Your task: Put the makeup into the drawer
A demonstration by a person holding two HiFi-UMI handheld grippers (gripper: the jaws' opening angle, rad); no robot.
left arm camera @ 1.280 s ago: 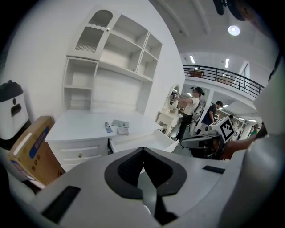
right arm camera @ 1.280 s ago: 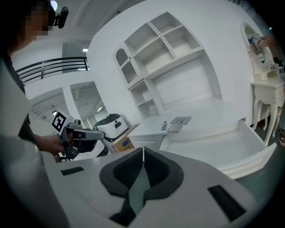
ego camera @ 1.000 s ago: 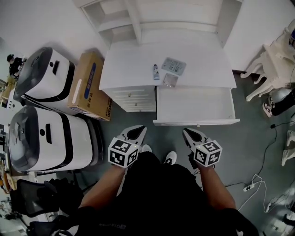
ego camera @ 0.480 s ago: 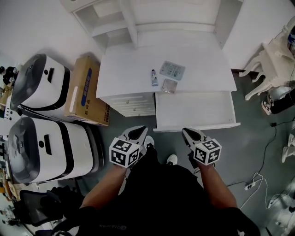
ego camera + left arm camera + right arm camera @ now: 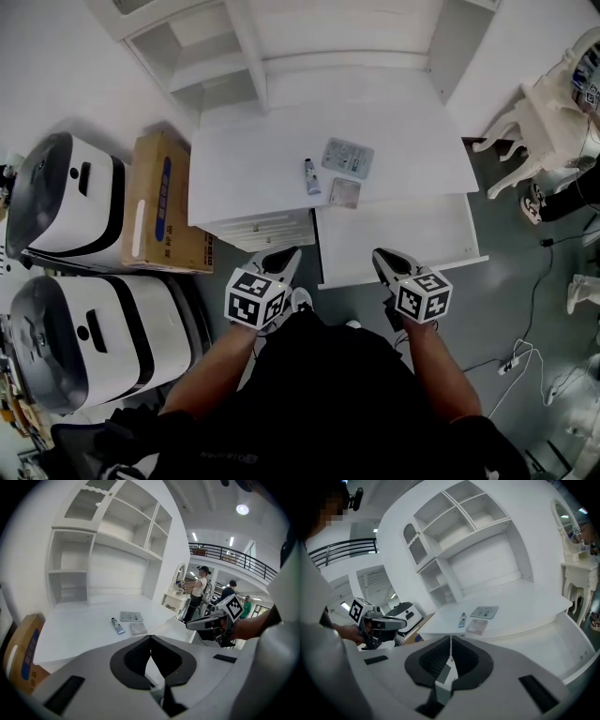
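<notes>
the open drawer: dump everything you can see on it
The drawer is white, looks like painted wood, and is shallow and wide, with low side walls and a plain flat bottom. It is pulled far out toward the person from under the right half of the desk. Nothing shows inside it. Its front panel is nearest the person; no handle is in view. The right gripper, shut and empty, shows over its front left part, seemingly above it rather than touching.

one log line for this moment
left gripper: shut, empty | right gripper: shut, empty | tube, pack, compact: on desk | drawer: open, empty
</notes>
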